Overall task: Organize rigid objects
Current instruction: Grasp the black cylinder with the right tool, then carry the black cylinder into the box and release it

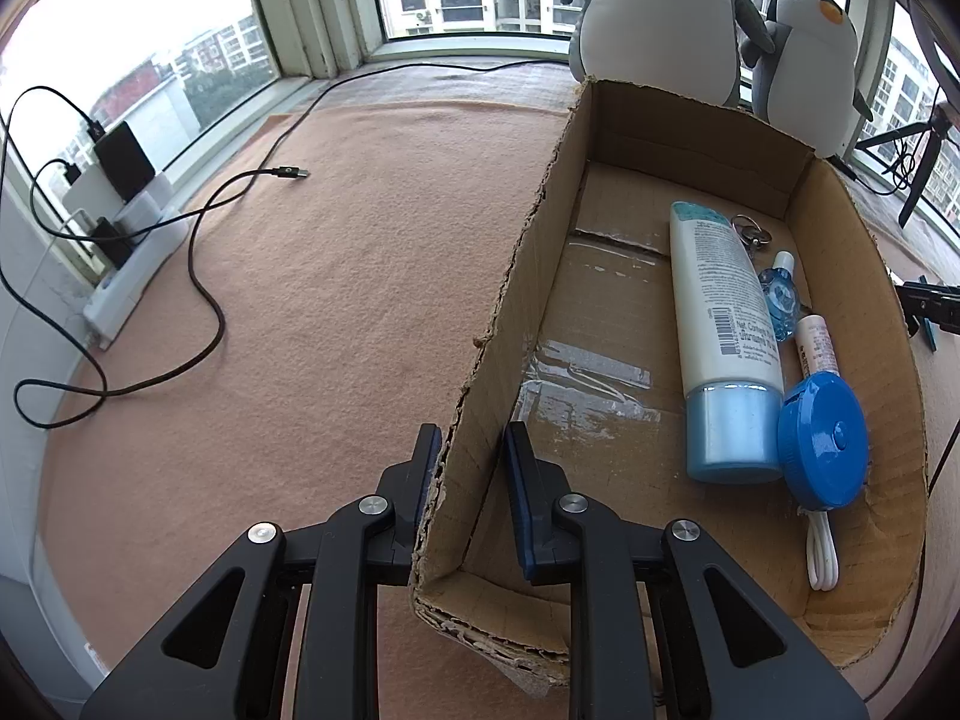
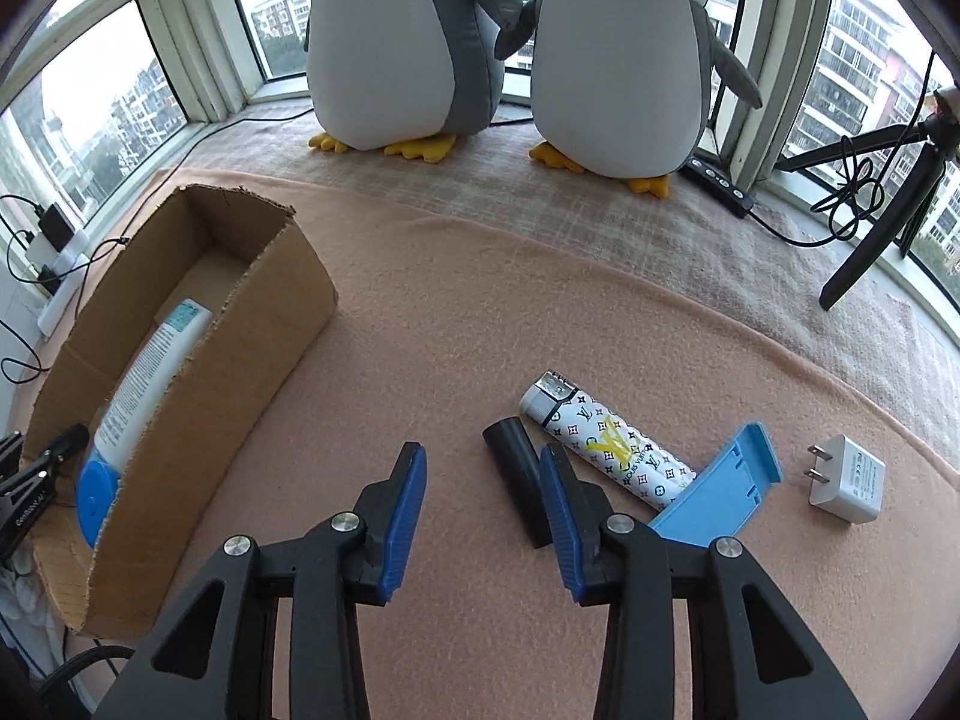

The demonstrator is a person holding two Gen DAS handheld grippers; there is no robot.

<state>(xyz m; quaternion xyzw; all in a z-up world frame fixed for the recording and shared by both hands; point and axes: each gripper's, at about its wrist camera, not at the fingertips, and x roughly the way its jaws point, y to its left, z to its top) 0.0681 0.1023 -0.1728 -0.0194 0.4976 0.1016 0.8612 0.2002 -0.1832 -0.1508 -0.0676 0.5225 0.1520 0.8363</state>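
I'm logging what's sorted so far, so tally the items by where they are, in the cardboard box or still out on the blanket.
In the cardboard box: 6 (lotion tube, blue round case, small blue bottle, lip balm stick, key ring, white cable)
On the blanket: 4 (black cylinder, patterned lighter, blue stand, white charger plug)
Total: 10

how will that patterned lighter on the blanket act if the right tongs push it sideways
The lighter looks rounded and lies flat on the blanket, so it may roll rather than slide. Its glossy printed shell could slip in the right tongs. It looks rigid, so it shouldn't bend.
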